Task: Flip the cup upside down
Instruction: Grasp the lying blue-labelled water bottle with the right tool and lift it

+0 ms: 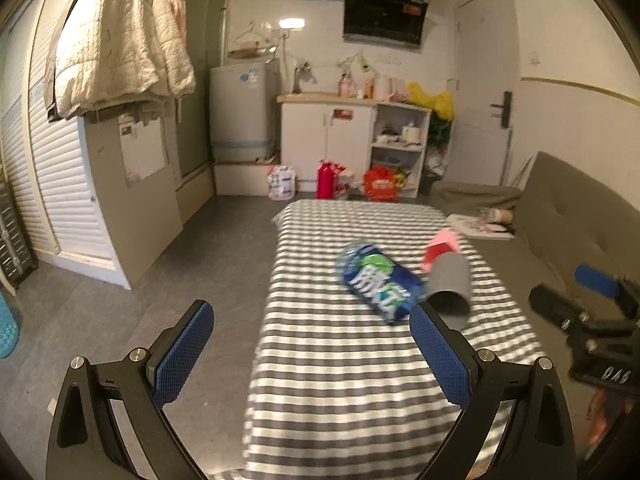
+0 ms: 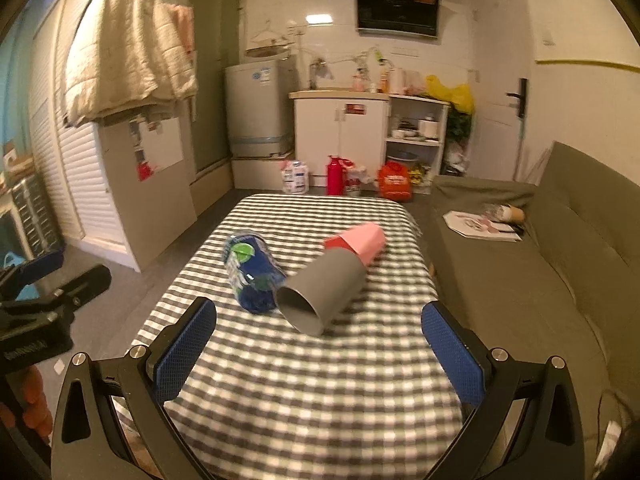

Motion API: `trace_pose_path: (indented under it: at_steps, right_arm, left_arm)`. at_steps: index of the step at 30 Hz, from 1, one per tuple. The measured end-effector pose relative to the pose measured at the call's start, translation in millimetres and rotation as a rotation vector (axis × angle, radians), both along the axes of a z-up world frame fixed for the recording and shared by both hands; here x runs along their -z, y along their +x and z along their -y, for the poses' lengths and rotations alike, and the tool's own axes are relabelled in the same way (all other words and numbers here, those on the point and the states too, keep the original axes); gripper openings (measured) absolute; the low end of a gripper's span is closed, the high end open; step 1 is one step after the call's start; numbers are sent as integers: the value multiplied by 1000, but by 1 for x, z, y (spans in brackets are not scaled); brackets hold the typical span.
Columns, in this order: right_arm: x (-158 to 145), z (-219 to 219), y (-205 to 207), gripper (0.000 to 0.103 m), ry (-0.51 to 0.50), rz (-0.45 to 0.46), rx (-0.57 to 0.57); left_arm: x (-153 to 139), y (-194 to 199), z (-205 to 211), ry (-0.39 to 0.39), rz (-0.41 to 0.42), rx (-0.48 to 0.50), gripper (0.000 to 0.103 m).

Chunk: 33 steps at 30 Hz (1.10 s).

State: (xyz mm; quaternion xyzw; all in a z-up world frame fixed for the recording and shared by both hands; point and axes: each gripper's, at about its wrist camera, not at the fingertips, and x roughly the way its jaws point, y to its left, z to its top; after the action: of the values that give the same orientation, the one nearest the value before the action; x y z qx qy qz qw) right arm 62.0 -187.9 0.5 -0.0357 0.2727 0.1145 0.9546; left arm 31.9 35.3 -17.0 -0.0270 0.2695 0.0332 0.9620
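A grey cup (image 2: 324,292) lies on its side on the checked tablecloth (image 2: 304,392), its open mouth turned toward me. The same grey cup (image 1: 450,284) shows in the left wrist view, just beyond my left gripper's right fingertip. My right gripper (image 2: 319,320) is open, a little short of the cup, with nothing between its blue pads. My left gripper (image 1: 312,322) is also open and holds nothing; it hangs over the table's left edge. The right gripper (image 1: 576,296) appears at the far right of the left wrist view.
A blue snack bag (image 2: 250,270) lies left of the cup, touching it. A pink and red carton (image 2: 360,242) lies behind the cup. A grey sofa (image 2: 540,272) runs along the right side, with papers on it. Bare floor (image 1: 180,272) lies left of the table.
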Motion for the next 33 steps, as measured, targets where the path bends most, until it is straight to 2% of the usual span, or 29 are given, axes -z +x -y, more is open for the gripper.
trace_pose_path:
  at_steps: [4,9,13,17,21,24,26,28,29,33]
  right_arm:
    - [1,-28,37,103,-45,-40,-94]
    - [26,-73,101,103,-90,-167,-206]
    - [59,-96,143,103,-149,-246,-207]
    - [79,-111,160,103,-226,-242,-190]
    - [94,-120,171,102,-268,-261,-183]
    - [103,-125,177,91,-281,-288,-181]
    - [109,-127,178,88,-290,-312,-180]
    - [112,-130,182,76,-306,-332,-192]
    - [114,-132,183,73,-320,-342,-192]
    - [106,-134,176,71,-296,-344,-196]
  left_arm:
    - [12,26,-19,-6,-53,-28,101]
    - [27,54,-41,0,-98,-71,101]
    - [40,69,-54,-6,-109,-85,101]
    - [55,82,-60,12,-133,-82,101]
    - [67,91,-67,-18,-165,-84,101]
    - [74,92,-72,-39,-180,-84,101]
    - [77,92,-74,-39,-188,-86,101]
    - [77,90,-78,-37,-190,-88,101]
    - [76,89,-79,-36,-193,-92,101]
    - [71,83,-83,-49,-202,-96,101]
